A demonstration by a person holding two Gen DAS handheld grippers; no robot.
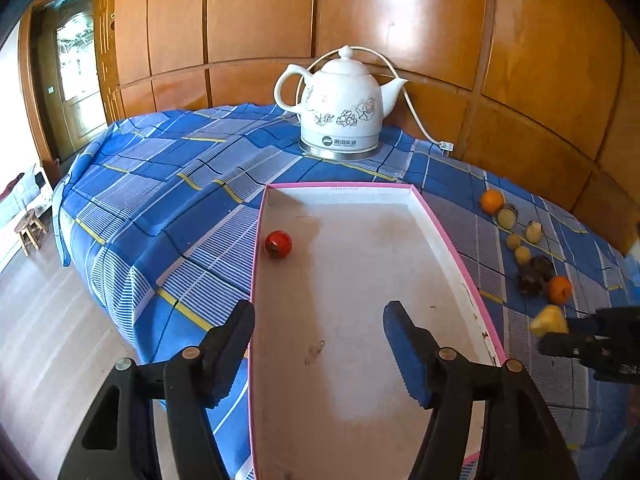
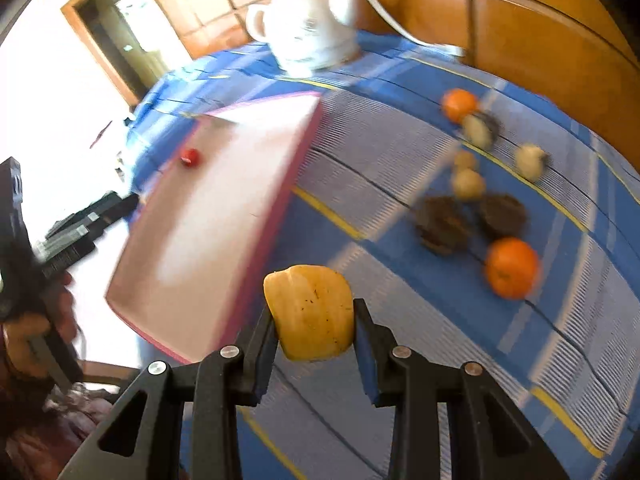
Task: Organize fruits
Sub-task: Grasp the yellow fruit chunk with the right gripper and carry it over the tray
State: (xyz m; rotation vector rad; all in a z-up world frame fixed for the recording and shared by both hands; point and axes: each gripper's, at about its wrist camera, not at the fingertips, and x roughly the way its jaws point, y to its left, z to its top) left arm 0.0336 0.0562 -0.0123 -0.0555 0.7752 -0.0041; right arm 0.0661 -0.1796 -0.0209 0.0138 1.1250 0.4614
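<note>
A pink-rimmed white tray (image 1: pixel 440 224) lies on the blue checked cloth; it also shows in the right wrist view (image 2: pixel 280 184). One red fruit (image 1: pixel 278 244) lies in its left part. My left gripper (image 1: pixel 320 344) is open and empty over the tray's near-left edge. My right gripper (image 2: pixel 316 332) is shut on a yellow fruit (image 2: pixel 310 312), held above the cloth just right of the tray; it also shows in the left wrist view (image 1: pixel 550 320). Two oranges (image 2: pixel 512 266), small pale fruits (image 2: pixel 468 184) and dark brown fruits (image 2: pixel 442 224) lie on the cloth to the right.
A white ceramic kettle (image 1: pixel 340 108) with a cord stands behind the tray, against a wooden panelled wall. The cloth's edge falls to the floor on the left, where a small stool (image 1: pixel 30 230) stands.
</note>
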